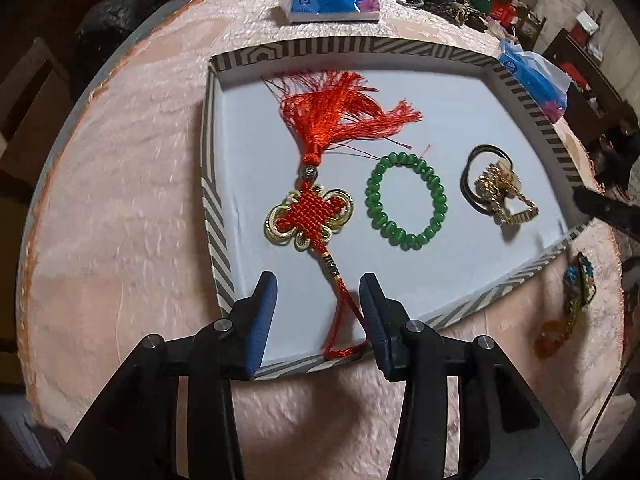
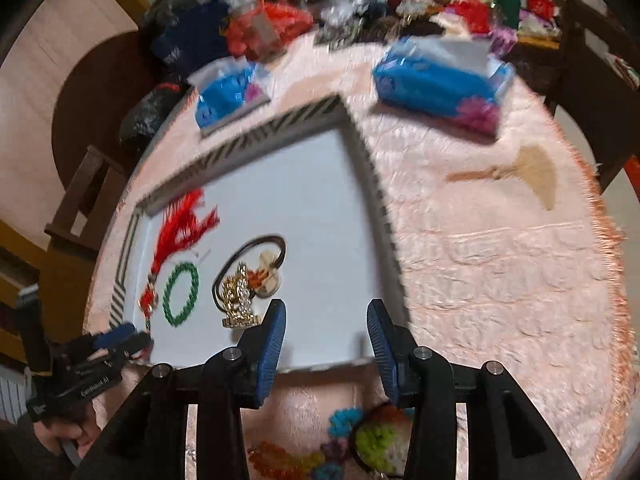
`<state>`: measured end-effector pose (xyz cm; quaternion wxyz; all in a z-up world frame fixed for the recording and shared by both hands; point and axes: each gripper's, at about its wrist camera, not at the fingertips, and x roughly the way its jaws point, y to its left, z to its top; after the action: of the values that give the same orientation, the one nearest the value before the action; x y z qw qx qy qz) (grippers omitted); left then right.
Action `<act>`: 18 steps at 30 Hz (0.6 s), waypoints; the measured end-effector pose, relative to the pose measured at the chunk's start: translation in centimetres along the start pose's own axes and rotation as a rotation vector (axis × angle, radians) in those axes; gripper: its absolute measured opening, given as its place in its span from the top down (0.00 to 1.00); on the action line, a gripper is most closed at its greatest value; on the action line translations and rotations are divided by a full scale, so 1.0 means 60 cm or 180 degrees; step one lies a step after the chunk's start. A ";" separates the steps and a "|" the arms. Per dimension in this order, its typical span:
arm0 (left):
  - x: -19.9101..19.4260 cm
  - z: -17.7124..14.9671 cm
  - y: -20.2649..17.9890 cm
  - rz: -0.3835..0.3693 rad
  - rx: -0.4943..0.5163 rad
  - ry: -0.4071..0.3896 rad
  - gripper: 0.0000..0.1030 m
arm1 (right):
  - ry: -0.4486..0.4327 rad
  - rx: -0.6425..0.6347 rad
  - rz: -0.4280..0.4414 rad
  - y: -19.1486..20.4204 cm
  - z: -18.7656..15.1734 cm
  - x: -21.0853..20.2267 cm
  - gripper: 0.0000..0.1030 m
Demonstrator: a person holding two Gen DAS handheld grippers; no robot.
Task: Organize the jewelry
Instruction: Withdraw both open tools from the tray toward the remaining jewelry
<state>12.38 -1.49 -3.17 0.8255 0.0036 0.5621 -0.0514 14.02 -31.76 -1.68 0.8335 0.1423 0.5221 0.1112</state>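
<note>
Tray (image 1: 216, 216), centre frame on the bench (image 1: 120, 200), holds red knot tassel (image 1: 308, 216), green bead bracelet (image 1: 406, 200) and gold chain with hair tie (image 1: 496, 196), laid apart, evidently for sorting. Left tongs (image 1: 318, 312) released, straddling the tassel's cord. Right tongs (image 2: 326, 344) released, empty. Remaining beaded pieces (image 2: 344, 440) at lower frame are blurred and partly hidden.

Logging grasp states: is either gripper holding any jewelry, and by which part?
Nothing is held: left gripper and right gripper are both open and empty.
</note>
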 end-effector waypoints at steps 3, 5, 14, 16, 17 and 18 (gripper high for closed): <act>-0.006 -0.009 -0.001 0.0008 0.0027 -0.0008 0.58 | -0.0169 0.0062 -0.0034 -0.010 -0.014 -0.046 0.61; -0.017 -0.013 0.001 0.0012 -0.0008 -0.0053 0.58 | -0.0268 0.0118 -0.0122 -0.022 -0.029 -0.076 0.61; -0.115 -0.078 -0.049 -0.0568 0.0460 -0.0381 0.52 | -0.0201 0.0187 -0.0499 -0.070 -0.153 -0.130 0.61; -0.110 -0.102 -0.063 -0.0667 0.0602 -0.0285 0.52 | -0.0164 0.0185 -0.0479 -0.071 -0.170 -0.124 0.61; -0.106 -0.113 -0.070 -0.0664 0.0635 -0.0233 0.52 | -0.0144 0.0178 -0.0470 -0.070 -0.175 -0.120 0.61; -0.096 -0.123 -0.076 -0.0636 0.0655 -0.0151 0.52 | -0.0133 0.0161 -0.0445 -0.067 -0.177 -0.115 0.61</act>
<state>3.03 -5.08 -0.29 0.8246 0.0310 0.5317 -0.1908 1.62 -36.54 -1.69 0.8461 0.1287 0.5159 0.0365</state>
